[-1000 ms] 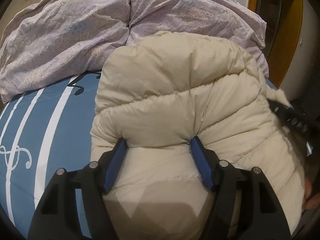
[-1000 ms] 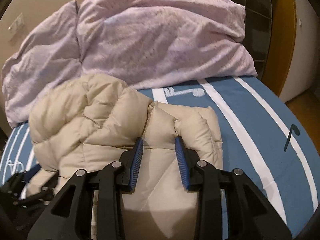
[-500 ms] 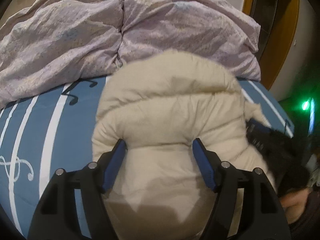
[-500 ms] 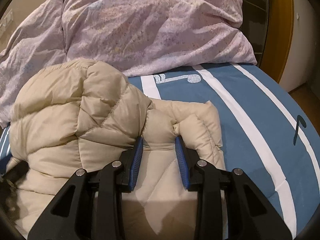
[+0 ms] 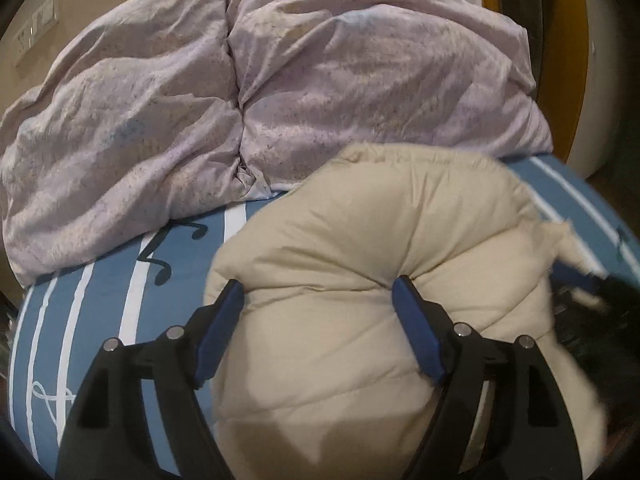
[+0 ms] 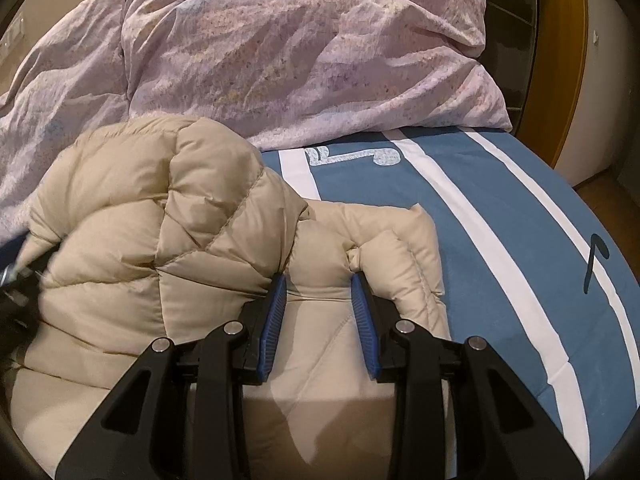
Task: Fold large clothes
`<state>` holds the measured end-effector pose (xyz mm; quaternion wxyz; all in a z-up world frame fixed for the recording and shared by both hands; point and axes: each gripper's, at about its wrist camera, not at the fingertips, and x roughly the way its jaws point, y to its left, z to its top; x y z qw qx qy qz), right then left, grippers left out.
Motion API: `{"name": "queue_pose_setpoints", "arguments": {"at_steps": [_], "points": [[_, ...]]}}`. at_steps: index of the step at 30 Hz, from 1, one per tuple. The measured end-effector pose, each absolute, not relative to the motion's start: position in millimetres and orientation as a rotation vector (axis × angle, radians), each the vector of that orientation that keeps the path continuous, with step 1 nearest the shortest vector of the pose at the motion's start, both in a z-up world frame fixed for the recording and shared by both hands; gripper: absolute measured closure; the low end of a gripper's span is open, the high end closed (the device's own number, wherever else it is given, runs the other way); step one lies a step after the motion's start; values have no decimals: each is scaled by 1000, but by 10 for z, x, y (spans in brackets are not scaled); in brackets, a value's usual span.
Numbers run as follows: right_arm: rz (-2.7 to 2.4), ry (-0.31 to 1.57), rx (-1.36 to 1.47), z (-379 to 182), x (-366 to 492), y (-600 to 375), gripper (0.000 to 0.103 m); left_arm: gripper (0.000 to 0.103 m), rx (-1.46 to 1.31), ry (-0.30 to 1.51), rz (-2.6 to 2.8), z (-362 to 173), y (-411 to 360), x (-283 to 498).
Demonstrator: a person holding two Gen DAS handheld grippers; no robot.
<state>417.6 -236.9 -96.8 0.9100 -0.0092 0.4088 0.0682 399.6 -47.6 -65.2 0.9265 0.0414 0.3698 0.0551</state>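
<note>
A beige puffy down jacket lies bundled on the blue striped bed sheet; it also shows in the right wrist view. My left gripper is shut on a thick fold of the jacket, with the blue pads pressed into the padding. My right gripper is shut on another fold near the jacket's right edge. The right gripper shows blurred at the right of the left wrist view.
A crumpled lilac duvet fills the back of the bed; it also shows in the right wrist view. Bare blue sheet lies right of the jacket. A wooden door frame stands at the far right.
Both grippers have kept their hold on the jacket and carried it. The left view has swung so the jacket sits further right and the duvet shows more.
</note>
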Motion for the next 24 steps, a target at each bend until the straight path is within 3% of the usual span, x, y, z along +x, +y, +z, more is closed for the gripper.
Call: {"name": "queue_pose_setpoints", "arguments": {"at_steps": [24], "points": [[81, 838, -79, -951, 4213, -2258, 67, 16, 44, 803, 132, -892, -407, 4187]]}}
